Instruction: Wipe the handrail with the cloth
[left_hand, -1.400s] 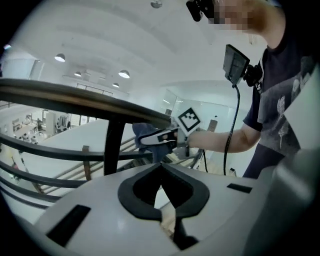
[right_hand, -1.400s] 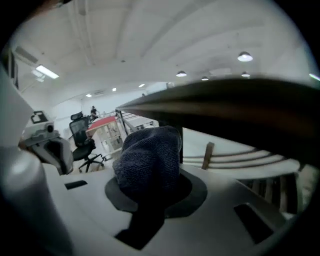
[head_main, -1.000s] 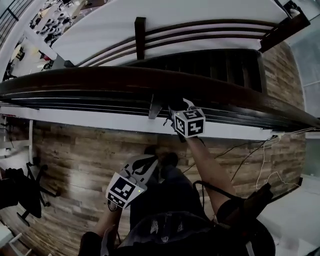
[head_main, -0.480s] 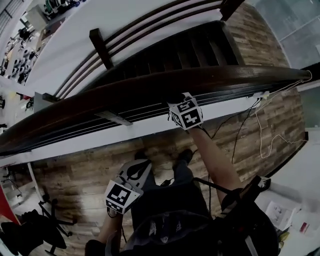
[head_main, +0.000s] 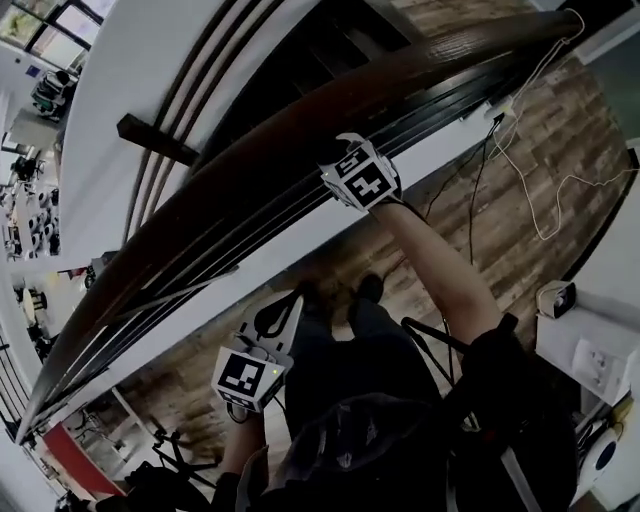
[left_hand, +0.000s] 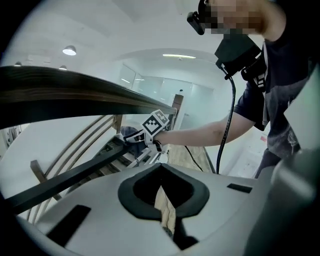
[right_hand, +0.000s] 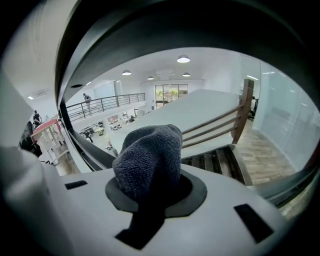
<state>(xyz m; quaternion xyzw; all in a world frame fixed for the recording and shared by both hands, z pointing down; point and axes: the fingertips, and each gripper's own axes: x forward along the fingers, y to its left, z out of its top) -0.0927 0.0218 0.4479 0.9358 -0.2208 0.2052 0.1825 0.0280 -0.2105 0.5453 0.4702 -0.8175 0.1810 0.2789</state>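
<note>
The dark wooden handrail runs diagonally from lower left to upper right in the head view. My right gripper is pressed against its near side, marker cube toward me. In the right gripper view that gripper is shut on a bunched grey-blue cloth, with the handrail arching dark and close above it. My left gripper hangs low by the person's legs, away from the rail. Its jaws are together with nothing held. The left gripper view shows the handrail and the cloth touching it.
Thin dark bars run under the handrail. Beyond it lie dark stair treads and a second railing. A white cable trails over the wood floor at right. White boxes sit at the right edge.
The head view has swung, so the rail now runs diagonally. My right gripper has stayed on the rail with the cloth and shifted along it. The left gripper has stayed low.
</note>
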